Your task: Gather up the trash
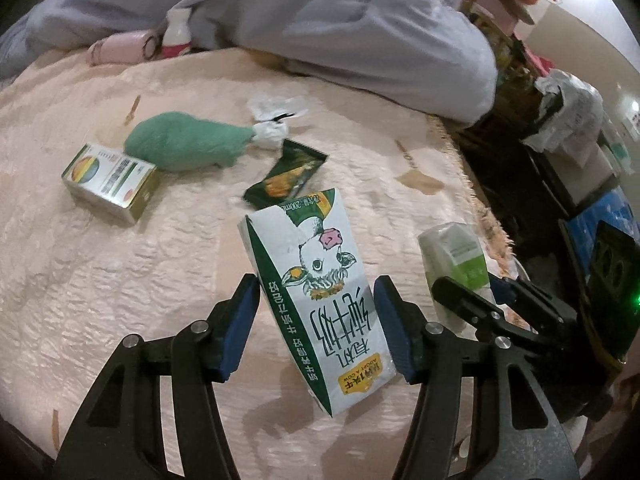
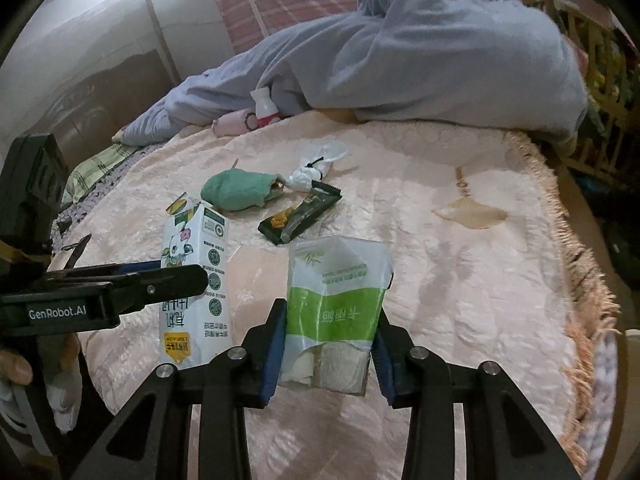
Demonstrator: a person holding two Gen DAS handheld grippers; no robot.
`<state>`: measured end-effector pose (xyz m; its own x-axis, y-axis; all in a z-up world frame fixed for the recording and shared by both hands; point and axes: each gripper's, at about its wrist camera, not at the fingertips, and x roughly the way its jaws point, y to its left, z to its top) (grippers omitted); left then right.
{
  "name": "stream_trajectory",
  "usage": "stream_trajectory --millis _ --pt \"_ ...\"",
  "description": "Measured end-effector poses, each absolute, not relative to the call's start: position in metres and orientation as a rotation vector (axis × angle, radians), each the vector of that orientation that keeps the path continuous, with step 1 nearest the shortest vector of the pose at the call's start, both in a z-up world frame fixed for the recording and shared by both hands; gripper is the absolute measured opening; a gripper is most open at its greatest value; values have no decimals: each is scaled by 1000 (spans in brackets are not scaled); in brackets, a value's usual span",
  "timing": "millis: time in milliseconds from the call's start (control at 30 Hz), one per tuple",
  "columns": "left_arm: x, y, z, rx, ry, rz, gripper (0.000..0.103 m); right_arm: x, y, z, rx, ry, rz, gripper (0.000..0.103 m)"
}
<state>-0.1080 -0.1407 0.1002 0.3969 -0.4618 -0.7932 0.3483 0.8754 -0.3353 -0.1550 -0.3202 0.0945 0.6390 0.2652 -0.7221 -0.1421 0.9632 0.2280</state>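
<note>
Both pieces of trash are already gripped and clear of the pink quilted table [image 1: 120, 280], so the step in hand looks like the carry-off after a double pick. The left tongs [image 1: 316, 328] pinch a milk carton [image 1: 316, 280] across its body, its cow print upside down, the blue pads pressed to either side. The right tongs [image 2: 328, 352] pinch a tissue pack [image 2: 336, 308] with a green band, its soft wrapper dented between the pads; in the left view this pack [image 1: 456, 260] sits just right of the carton. Left behind, farther off on the table, lie a dark snack wrapper [image 1: 286, 174], a crumpled white scrap [image 1: 270, 134], a green cloth [image 1: 180, 146] and a small printed box [image 1: 110, 182]. A person in a pale lilac sleeve [image 1: 360, 24] leans on the far edge. No bin is clearly visible, so the next move probably calls for swinging both loads off the table toward wherever rubbish goes, keeping a firm squeeze since the carton hangs tilted, then coming back for the wrapper and scrap.
</note>
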Motion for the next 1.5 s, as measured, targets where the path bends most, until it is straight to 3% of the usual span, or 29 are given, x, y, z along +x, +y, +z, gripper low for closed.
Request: stream_trajectory --millis 1500 --pt "-168 -319 122 46 1022 -792 57 -262 -483 115 273 773 -78 38"
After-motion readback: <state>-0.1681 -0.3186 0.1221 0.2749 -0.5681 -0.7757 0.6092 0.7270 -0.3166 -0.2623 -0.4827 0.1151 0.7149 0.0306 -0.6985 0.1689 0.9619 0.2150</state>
